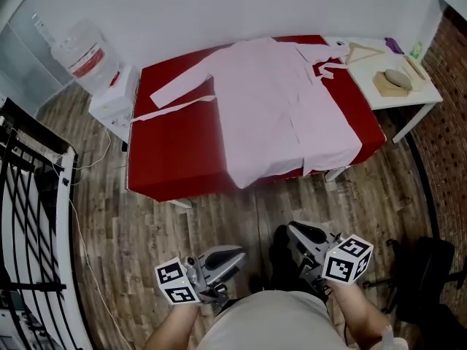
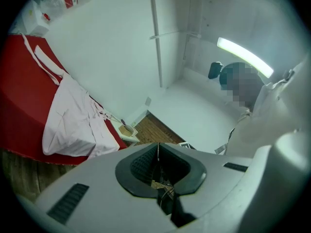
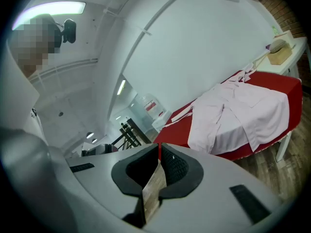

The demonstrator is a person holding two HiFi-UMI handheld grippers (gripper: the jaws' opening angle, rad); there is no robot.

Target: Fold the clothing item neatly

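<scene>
Pink robe (image 1: 284, 108) on red tbl (image 1: 175, 155)

The left gripper (image 2: 158, 150) is pinched fully together, jaws meeting in a thin line with nothing caught between them. Past it the whole room looks tipped sideways. The red table (image 2: 19, 106) sits off to the left, with the pale pink garment (image 2: 73, 120) spread on it and drooping over the near edge. Just beyond that edge there's a small white side table (image 2: 124, 136) on the wood floor (image 2: 158, 129) — and a person in white (image 2: 272, 115) fills the right side, with a lit strip light (image 2: 243, 55) close by.
</scene>
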